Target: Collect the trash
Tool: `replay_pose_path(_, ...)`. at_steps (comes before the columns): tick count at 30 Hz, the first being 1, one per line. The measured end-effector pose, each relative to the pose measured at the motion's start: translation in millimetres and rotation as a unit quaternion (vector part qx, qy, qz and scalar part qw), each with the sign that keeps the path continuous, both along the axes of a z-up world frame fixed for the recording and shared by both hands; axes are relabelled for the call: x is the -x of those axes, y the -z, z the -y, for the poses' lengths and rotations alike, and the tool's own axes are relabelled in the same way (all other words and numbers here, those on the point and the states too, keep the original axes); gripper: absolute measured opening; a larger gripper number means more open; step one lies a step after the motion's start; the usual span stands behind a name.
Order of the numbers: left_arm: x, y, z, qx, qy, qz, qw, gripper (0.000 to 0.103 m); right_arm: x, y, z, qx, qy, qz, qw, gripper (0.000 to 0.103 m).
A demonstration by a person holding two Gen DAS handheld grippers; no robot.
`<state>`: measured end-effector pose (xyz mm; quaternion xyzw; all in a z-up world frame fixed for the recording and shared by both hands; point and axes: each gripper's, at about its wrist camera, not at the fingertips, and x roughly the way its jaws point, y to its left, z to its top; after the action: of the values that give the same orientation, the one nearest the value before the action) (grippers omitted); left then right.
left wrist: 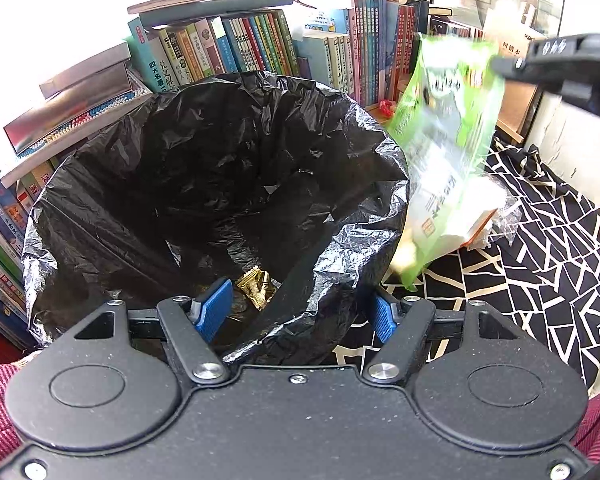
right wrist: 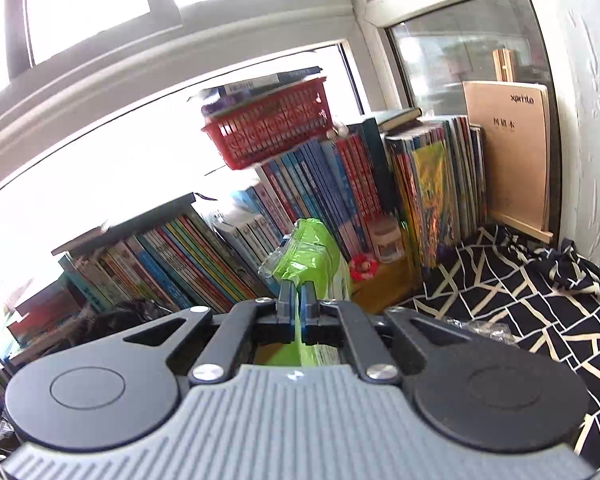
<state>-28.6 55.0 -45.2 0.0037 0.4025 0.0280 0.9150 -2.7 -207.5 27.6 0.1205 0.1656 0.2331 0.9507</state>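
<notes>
- Right gripper [right wrist: 297, 312]: jaws clamped tight on green snack wrapper [left wrist: 448, 152], which hangs long-axis down.
- Wrapper sits in the air just beside the black-lined trash bin [left wrist: 112, 184], off its rim on the right gripper's side, not yet over the mouth.
- Left gripper [left wrist: 300, 314]: half-open, its blue fingers straddling the bin's near rim; whether they pinch it is unclear.
- Gold wrapper [left wrist: 256, 286] already lies inside the bin.
- Next, I'd judge: carry sideways over the mouth.

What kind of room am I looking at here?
Probably a home study or reading corner by a window: rows of books line the sill, a red basket sits atop them, and patterned fabric covers the surface.
</notes>
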Motion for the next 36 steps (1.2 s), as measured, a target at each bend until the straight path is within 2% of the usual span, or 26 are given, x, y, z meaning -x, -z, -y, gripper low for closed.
replay_pose_path(9, -0.4, -0.4, 2.2, -0.003, -0.001, 0.000, 1.0000, 0.068, 11.8, -28.0, 8.8, -0.025, -0.009, 0.030, 0.999, 0.004)
replay_pose_path(16, -0.4, -0.4, 2.3, -0.003, -0.002, -0.001, 1.0000, 0.068, 27.3, -71.3, 6.1, -0.046, -0.034, 0.081, 0.995, 0.004)
replay_pose_path(20, 0.1, -1.2, 0.4, 0.000, -0.001, -0.001, 1.0000, 0.067, 33.5, -91.8, -10.9, -0.014, -0.057, 0.105, 0.993, 0.005)
replay_pose_path(22, 0.3, -1.4, -0.7, 0.002, 0.000, 0.000, 1.0000, 0.067, 32.0, -88.5, -18.0, 0.008, -0.067, 0.091, 0.994, 0.013)
replay_pose_path(23, 0.6, -1.5, -1.1, 0.003, 0.000, 0.000, 1.0000, 0.067, 29.7, -82.6, -20.4, 0.018, -0.064, 0.079, 0.995, 0.035)
replay_pose_path(24, 0.9, -1.8, -1.5, 0.003, 0.000, 0.000, 1.0000, 0.067, 26.6, -74.7, -21.5, 0.026, -0.067, 0.064, 0.995, 0.051)
replay_pose_path(26, 1.1, -2.0, -2.1, 0.004, 0.000, 0.000, 1.0000, 0.067, 19.9, -51.2, -21.3, 0.043, -0.068, 0.026, 0.996, 0.070)
replay_pose_path(28, 1.2, -2.1, -1.9, 0.005, 0.000, -0.001, 1.0000, 0.067, 16.4, -23.9, -17.1, 0.064, -0.063, -0.010, 0.996, 0.072)
replay_pose_path(30, 1.2, -2.1, -1.9, 0.005, 0.000, -0.001, 1.0000, 0.067, 8.9, 3.8, -10.5, 0.089, -0.040, -0.045, 0.994, 0.081)
replay_pose_path(32, 1.0, -2.0, -1.8, 0.004, -0.001, -0.001, 1.0000, 0.067, -0.6, 29.8, -2.3, 0.107, -0.019, -0.069, 0.992, 0.084)
replay_pose_path(36, 0.5, -1.7, -0.2, 0.001, -0.002, -0.002, 1.0000, 0.067, -22.2, 76.8, 16.8, 0.146, 0.055, -0.113, 0.981, 0.089)
